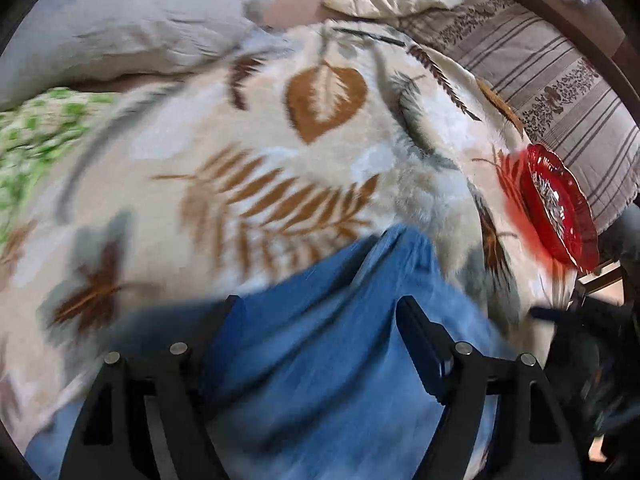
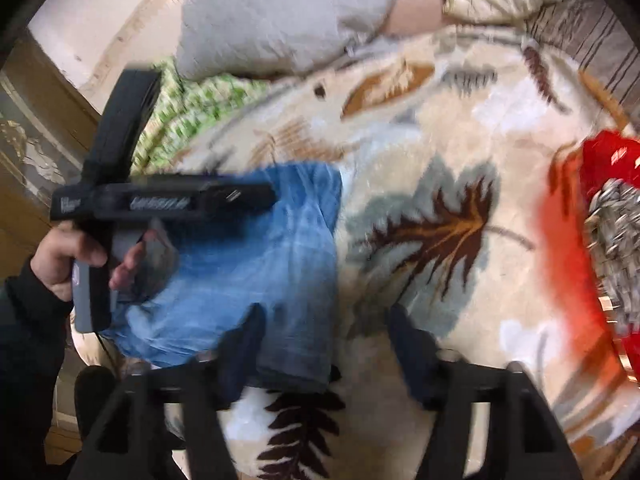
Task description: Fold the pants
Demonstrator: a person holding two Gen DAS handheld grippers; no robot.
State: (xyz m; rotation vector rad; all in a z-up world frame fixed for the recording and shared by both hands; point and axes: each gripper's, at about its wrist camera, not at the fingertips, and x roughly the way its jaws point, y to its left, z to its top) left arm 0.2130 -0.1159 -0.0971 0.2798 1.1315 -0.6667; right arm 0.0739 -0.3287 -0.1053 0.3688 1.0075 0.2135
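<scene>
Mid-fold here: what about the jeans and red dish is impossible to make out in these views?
- Folded blue denim jeans: left wrist view, near end hidden behind the hand-held gripper and bottom edge.
- Jeans' left part: right wrist view, other device covers it.
- Red glass dish: right wrist view, blurred, cut off.

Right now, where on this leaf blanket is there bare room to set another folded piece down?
The widest free patch of the leaf blanket lies between the folded jeans and the red dish. There is also room beyond the jeans, toward the grey pillow. It is crowded along the dish and by the green cloth.
</scene>
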